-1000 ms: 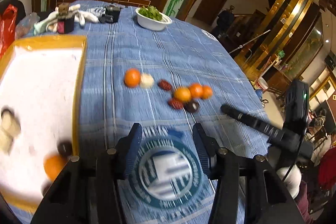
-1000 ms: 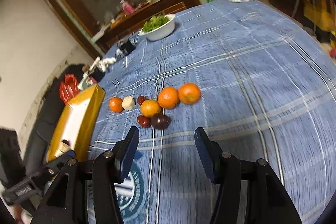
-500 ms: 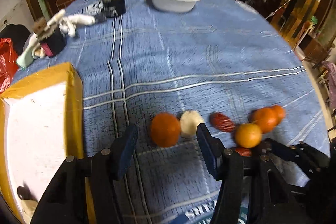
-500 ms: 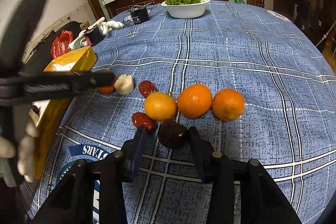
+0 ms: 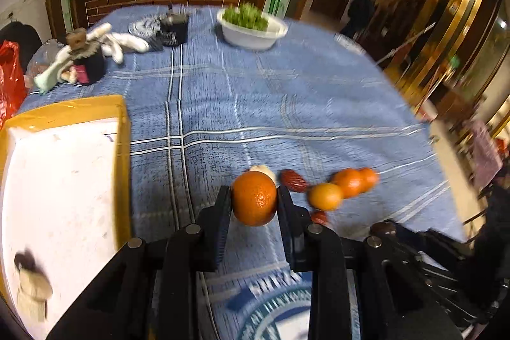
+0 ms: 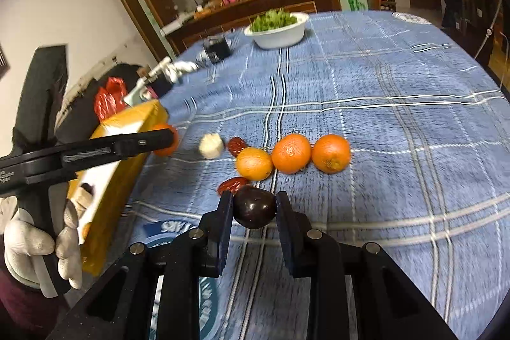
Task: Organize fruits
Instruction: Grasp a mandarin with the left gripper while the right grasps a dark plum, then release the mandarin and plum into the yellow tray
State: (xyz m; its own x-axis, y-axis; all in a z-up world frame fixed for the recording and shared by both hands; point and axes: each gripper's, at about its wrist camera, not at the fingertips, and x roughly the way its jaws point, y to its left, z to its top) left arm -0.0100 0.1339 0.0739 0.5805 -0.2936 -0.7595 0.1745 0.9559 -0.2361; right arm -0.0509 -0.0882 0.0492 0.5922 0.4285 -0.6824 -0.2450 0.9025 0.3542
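Note:
My left gripper (image 5: pixel 254 199) has its jaws closing, and both pads press on an orange (image 5: pixel 254 198) just right of the yellow-rimmed white tray (image 5: pixel 124 133). A pale fruit piece (image 5: pixel 263 170) peeks out behind that orange. My right gripper (image 6: pixel 254 207) is closing too, its pads against a dark plum (image 6: pixel 254 206) on the blue cloth. Beyond the plum lie three oranges (image 6: pixel 291 153), two red dates (image 6: pixel 237 145) and the pale piece (image 6: pixel 211 145). In the right wrist view the left gripper (image 6: pixel 169 139) reaches in from the left with its orange (image 6: pixel 165 144).
The tray holds a dark fruit (image 5: pixel 24 260) and a pale piece (image 5: pixel 33 292). A white bowl of greens (image 5: pixel 251 34), a black box (image 5: pixel 173 29) and white gloves (image 5: pixel 127 42) sit at the far end. A white-gloved hand (image 6: pixel 35 244) holds the left gripper's handle.
The left jaws, wide around the orange and pale piece half a second ago, have closed onto the orange. The right jaws have narrowed onto the dark plum.

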